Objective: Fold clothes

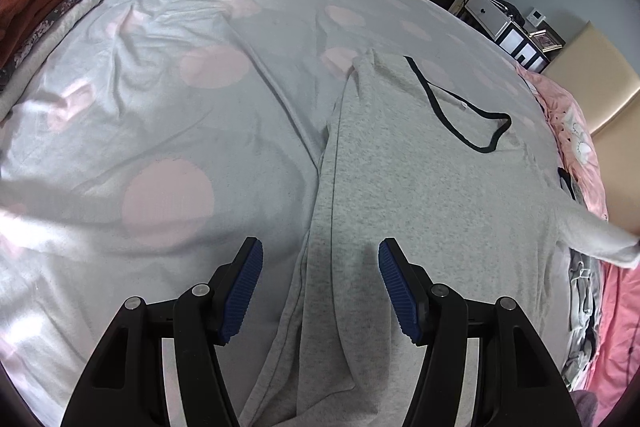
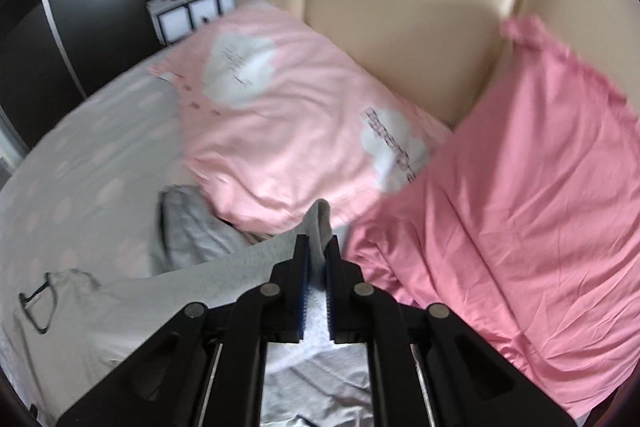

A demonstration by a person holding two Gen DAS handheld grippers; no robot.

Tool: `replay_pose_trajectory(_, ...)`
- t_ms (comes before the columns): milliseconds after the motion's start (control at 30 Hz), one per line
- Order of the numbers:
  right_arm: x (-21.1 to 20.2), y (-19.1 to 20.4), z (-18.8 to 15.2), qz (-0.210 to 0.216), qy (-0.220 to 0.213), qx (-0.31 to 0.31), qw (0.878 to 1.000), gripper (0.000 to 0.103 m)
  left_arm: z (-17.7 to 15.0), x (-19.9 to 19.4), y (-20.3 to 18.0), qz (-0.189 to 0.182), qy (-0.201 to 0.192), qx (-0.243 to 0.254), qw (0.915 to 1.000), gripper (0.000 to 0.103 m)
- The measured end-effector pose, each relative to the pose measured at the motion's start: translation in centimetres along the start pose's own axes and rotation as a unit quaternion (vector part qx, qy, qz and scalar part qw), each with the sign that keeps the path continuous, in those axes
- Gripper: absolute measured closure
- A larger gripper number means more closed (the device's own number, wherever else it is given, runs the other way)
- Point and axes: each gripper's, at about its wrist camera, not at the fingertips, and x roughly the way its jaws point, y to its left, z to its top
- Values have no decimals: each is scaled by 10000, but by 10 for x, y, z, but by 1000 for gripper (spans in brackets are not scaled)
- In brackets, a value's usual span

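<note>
While the right claw (image 2: 318, 259) pinches the grey shirt's (image 1: 420, 187) sleeve (image 2: 320, 227), the left claw (image 1: 320, 283) gapes wide. Its folded side lies lengthwise between those open fingers, nearest that hand.

The left claw (image 1: 320, 287) is held wide open, its two blue ribbed pads (image 1: 244, 291) set well apart and angled outward, with nothing gripped between them; it is pointed forward and downward from its black linkage arms. The right claw (image 2: 317, 259) is closed, its blue pads (image 2: 305, 291) drawn nearly together and clamped on a fold of the grey garment's sleeve (image 2: 320, 223), which is seen standing up between and beyond the fingertips.
</note>
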Motion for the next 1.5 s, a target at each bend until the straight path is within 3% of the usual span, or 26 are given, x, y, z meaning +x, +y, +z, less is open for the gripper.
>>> replay_pose_trajectory(167,70,-22,-30,-66,542,325,9980,96,4,3,-7,-34,11,59,10000,41)
replay_pose_trajectory(233,76,-21,-41,39,489,366,9981,94,4,3,-12,7,-9,160,9999,41)
replay_pose_trajectory(333,62,-9,-49,67,165,197,9996,93,3,2,-16,78,12,258,9996,41)
replay_pose_trajectory(433,32,13,-59,487,-98,87,9987,93,1,-2,-19,214,-21,354,9991,41)
replay_pose_trajectory(567,-11,62,-106,1852,-350,207,9819,91,-5,-15,-25,359,-191,496,9979,41)
replay_pose_trajectory(733,-33,125,-203,2953,28,124,9553,90,-16,-34,-24,382,-436,523,9970,41)
replay_pose_trajectory(900,-55,188,-299,4010,407,39,9152,90,-28,-41,-18,468,-406,329,9975,41)
replay_pose_trajectory(967,-55,199,-308,3877,484,-245,9202,90,-32,-43,-18,377,-291,393,9981,42)
replay_pose_trajectory(1033,-55,209,-317,3736,560,-531,9244,90,-36,-46,-27,228,-252,627,9975,55)
replay_pose_trajectory(1200,-60,211,-319,3683,393,-706,9262,90,-49,-45,-51,-183,175,1234,9920,56)
replay_pose_trajectory(1267,-68,211,-321,3698,317,-849,9247,90,-53,-41,-54,-114,363,1343,9902,56)
replay_pose_trajectory(1400,-62,200,-317,3707,377,-566,9262,89,-60,-32,-53,41,664,1363,9884,56)
replay_pose_trajectory(1500,-57,192,-314,3712,423,-352,9269,68,-62,-28,-54,168,756,1378,9874,56)
